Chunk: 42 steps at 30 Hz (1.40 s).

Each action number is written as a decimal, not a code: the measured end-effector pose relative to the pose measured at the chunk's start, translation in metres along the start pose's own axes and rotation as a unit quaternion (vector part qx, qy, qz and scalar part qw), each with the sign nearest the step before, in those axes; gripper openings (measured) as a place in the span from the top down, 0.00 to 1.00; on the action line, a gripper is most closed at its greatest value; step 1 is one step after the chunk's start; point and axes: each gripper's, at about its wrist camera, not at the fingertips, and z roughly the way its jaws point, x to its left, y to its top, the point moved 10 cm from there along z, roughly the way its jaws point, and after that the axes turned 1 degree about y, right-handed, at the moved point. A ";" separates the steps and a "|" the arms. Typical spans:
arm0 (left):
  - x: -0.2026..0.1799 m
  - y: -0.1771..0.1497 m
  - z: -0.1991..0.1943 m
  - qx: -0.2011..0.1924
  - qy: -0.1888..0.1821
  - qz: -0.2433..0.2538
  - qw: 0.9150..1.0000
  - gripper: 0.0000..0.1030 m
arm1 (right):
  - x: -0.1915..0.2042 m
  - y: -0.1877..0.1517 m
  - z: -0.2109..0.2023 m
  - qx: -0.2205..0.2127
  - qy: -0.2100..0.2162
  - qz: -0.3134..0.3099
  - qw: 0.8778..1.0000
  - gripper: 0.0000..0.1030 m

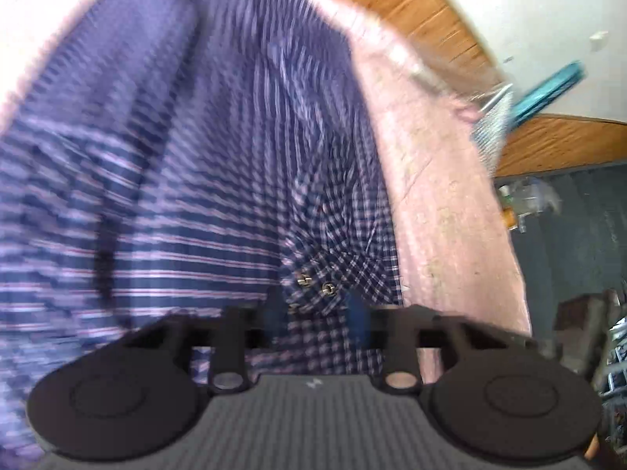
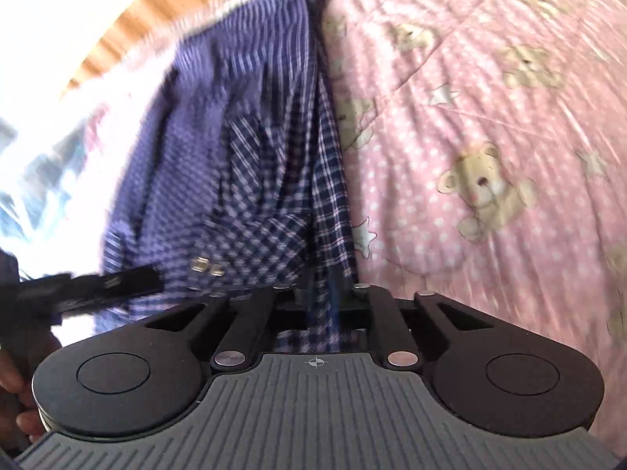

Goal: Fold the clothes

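Observation:
A navy plaid shirt (image 1: 219, 180) lies spread over a pink bedcover (image 1: 443, 211), mostly smeared by motion. Its cuff with two metal snaps (image 1: 313, 282) stays sharp between the fingers of my left gripper (image 1: 315, 313), which is shut on that cuff. In the right wrist view the same shirt (image 2: 250, 164) runs up the bed, and my right gripper (image 2: 327, 309) is shut on a narrow fold of its edge. The left gripper (image 2: 129, 280) reaches in from the left, beside the snaps (image 2: 205, 265).
The pink bedcover with a teddy bear print (image 2: 486, 192) fills the right side. A wooden headboard (image 1: 431, 11) and a white wall stand behind. A dark floor (image 1: 580, 235) with clutter lies beyond the bed edge. A hand (image 2: 15, 387) shows at lower left.

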 end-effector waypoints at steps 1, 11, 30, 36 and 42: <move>0.016 -0.001 -0.023 -0.015 0.018 0.005 1.000 0.43 | -0.004 -0.007 -0.009 -0.002 0.010 0.012 1.000 0.70; 0.149 -0.060 -0.081 0.001 0.062 -0.113 0.992 0.38 | -0.009 -0.083 -0.021 0.042 0.049 0.040 0.997 0.59; 0.134 -0.066 -0.064 0.042 0.002 -0.138 0.990 0.96 | 0.003 -0.086 -0.013 0.064 0.028 0.034 0.997 0.82; 0.125 -0.052 -0.074 0.038 -0.042 -0.181 0.982 0.97 | 0.015 -0.063 -0.027 0.067 0.039 0.022 0.997 0.99; 0.108 0.076 -0.086 -0.038 -0.121 -0.235 0.964 0.97 | 0.034 0.060 -0.033 0.031 0.101 0.013 0.994 0.99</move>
